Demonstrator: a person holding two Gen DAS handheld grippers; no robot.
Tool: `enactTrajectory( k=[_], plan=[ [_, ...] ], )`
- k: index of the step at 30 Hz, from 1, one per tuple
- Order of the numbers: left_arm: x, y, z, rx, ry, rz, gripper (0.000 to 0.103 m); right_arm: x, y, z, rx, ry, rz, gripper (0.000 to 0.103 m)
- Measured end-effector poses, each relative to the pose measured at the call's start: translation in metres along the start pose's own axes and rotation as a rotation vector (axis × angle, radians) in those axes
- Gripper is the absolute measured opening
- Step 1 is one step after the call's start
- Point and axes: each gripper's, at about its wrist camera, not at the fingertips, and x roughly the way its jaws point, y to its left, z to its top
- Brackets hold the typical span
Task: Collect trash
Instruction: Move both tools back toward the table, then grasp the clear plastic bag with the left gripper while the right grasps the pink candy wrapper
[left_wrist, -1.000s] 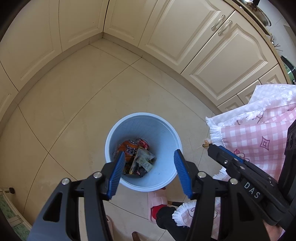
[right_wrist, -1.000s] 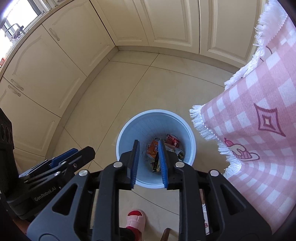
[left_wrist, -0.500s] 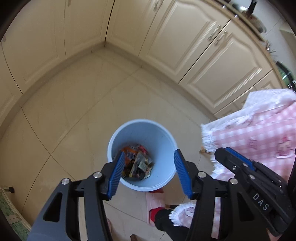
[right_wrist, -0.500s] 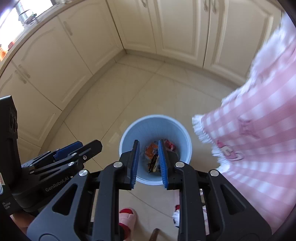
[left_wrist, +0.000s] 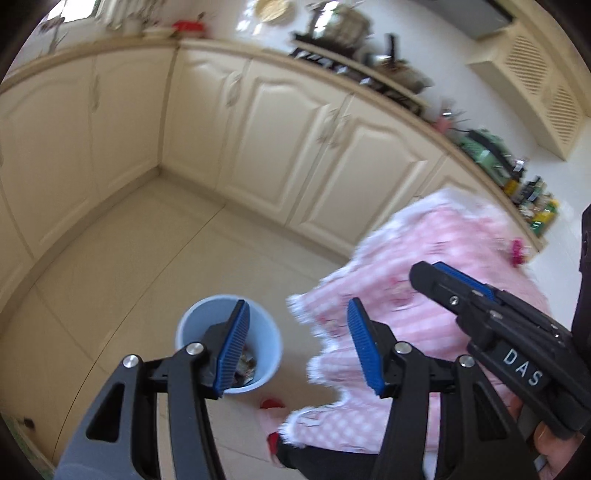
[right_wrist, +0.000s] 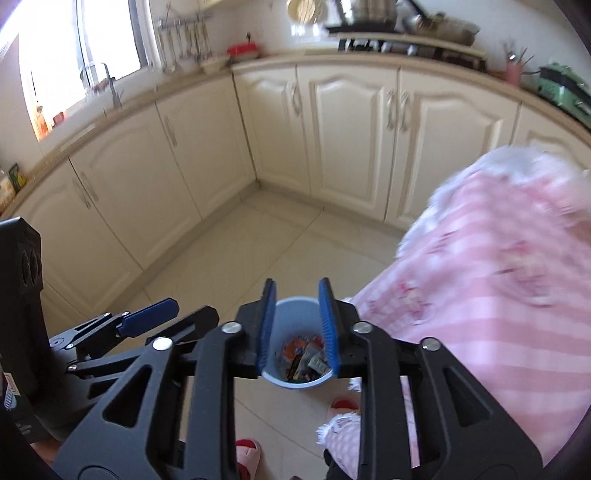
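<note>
A light blue bin (left_wrist: 201, 325) stands on the tiled floor, with several colourful wrappers (left_wrist: 245, 365) inside; it also shows in the right wrist view (right_wrist: 291, 314) with the wrappers (right_wrist: 304, 356). My left gripper (left_wrist: 299, 347) is open and empty, high above the floor between the bin and the table. My right gripper (right_wrist: 297, 325) has a narrow gap between its pads and holds nothing; it is high above the bin. It also shows in the left wrist view (left_wrist: 454, 280).
A table with a pink checked, fringed cloth (left_wrist: 406, 295) stands to the right of the bin, seen too in the right wrist view (right_wrist: 498, 280). Cream cabinets (right_wrist: 332, 140) line the room's corner. The person's pink slippers (right_wrist: 247, 450) are below.
Both grippers have risen and tilted up from the bin. The bin now looks smaller and lower in both views, and the counters have come into view. Jaw openings are unchanged.
</note>
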Motion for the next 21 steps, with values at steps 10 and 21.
enactTrajectory(
  k=[10, 21],
  plan=[
    [-0.028, -0.146, 0.023, 0.237, -0.045, -0.103, 0.064, -0.119, -0.095, 0.010, 0.061, -0.159, -0.112, 0.044],
    [0.024, -0.281, 0.037, 0.591, -0.041, -0.059, 0.065, -0.167, -0.243, 0.009, 0.167, -0.197, -0.327, 0.046]
  ],
)
